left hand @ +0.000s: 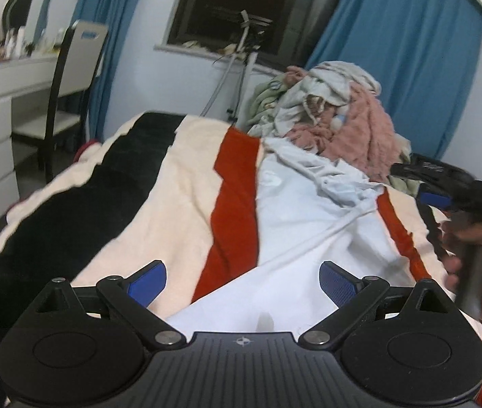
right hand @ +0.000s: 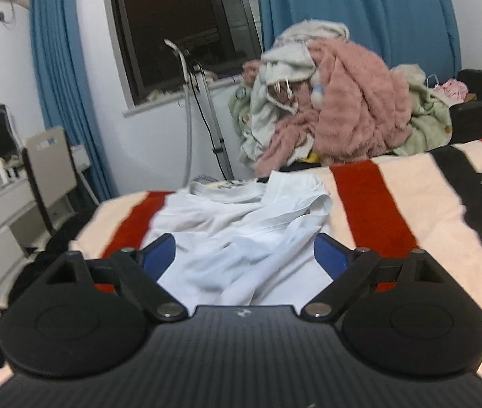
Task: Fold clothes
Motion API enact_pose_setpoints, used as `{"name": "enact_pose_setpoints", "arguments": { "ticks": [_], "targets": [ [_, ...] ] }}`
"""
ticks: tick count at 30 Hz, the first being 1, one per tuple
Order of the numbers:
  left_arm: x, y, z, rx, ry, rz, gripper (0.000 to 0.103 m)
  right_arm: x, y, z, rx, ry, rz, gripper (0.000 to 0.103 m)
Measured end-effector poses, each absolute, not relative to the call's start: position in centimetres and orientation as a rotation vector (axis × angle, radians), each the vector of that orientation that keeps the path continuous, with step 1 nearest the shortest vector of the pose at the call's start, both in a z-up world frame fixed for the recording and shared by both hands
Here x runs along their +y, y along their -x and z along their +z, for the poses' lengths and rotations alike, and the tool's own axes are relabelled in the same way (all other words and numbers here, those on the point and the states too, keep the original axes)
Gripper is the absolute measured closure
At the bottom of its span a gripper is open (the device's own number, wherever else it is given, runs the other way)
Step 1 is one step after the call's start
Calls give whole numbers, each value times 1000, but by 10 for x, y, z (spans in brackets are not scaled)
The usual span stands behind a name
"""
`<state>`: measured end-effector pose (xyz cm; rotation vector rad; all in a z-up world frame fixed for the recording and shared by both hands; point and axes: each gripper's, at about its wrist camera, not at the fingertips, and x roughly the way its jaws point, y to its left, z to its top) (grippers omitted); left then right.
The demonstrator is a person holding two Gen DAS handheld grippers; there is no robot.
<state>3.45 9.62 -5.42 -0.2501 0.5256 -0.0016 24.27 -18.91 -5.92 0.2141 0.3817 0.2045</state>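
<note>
A white T-shirt (right hand: pixel 241 234) lay on the bed, on top of a striped blanket (left hand: pixel 179 183) with cream, red and black bands. The shirt was still crumpled. Its far end, at about 12 o'clock in the right wrist view, was bunched into folds, and one edge stuck up in a loop at about 1 o'clock. I could not see any neat fold in it. So the folding had hardly started, I think. The shirt needed to be pulled flat first, and then folded.

The left hand-held gripper (left hand: pixel 242 280) hung just over the near part of the shirt. Its two blue fingers (left hand: pixel 149 280) were spread wide, and nothing was between them. The right hand-held gripper (right hand: pixel 244 255) was also spread wide and held nothing. It hung low over the middle of the shirt. In the left wrist view it showed at 3 o'clock, off to the side of the shirt, with the person's hand (left hand: pixel 479 255) around its handle.

Behind the shirt, at 12 to 1 o'clock, sat a big pile of clothes (right hand: pixel 329 102). A fuzzy pink one (right hand: pixel 360 102) lay on top, with white and pale green ones around it. None of those looked folded, so a lot of work was left.

Farther off were blue curtains (right hand: pixel 360 10) and a dark window (right hand: pixel 173 23).
</note>
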Motion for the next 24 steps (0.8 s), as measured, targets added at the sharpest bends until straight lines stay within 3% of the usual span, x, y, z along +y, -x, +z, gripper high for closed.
{"name": "enact_pose_setpoints", "arguments": {
  "ticks": [9, 15, 24],
  "targets": [
    [84, -7, -37, 484, 180, -38, 5, -221, -94, -35, 357, -202, 213, 13],
    [99, -18, -47, 570, 296, -35, 5, -247, -14, -57, 390, -259, 192, 13],
    [167, -23, -62, 657, 543, 172, 8, -252, -3, -77, 434, -286, 177, 13]
  ]
}}
